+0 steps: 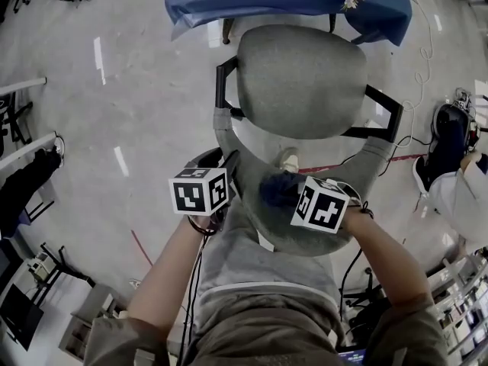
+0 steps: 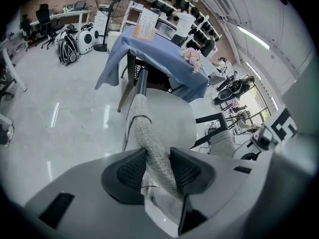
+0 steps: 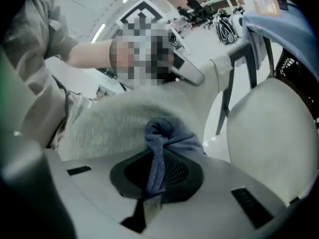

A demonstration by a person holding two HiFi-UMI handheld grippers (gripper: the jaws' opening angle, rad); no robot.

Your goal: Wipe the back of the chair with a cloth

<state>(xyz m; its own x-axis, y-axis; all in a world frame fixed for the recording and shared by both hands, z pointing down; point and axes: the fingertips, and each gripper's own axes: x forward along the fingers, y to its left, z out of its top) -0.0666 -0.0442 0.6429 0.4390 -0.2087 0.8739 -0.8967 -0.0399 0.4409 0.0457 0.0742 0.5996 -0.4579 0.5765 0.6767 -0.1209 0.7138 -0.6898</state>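
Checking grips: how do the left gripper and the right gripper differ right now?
The left gripper clamps the grey padded edge of the chair back; the right gripper pinches a bunched blue cloth. The left gripper's jaws stand wider round that thick edge; the right gripper's sit almost together on thin fabric. Both are shut on something at the chair back.

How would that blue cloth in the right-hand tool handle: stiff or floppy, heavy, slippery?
Probably floppy: the bunched blue towelling cloth crumples into folds between the fingers of the right gripper. Likely light, since a narrow pinch holds all of it. Its fuzzy weave probably grips the grey fabric chair back rather than sliding.
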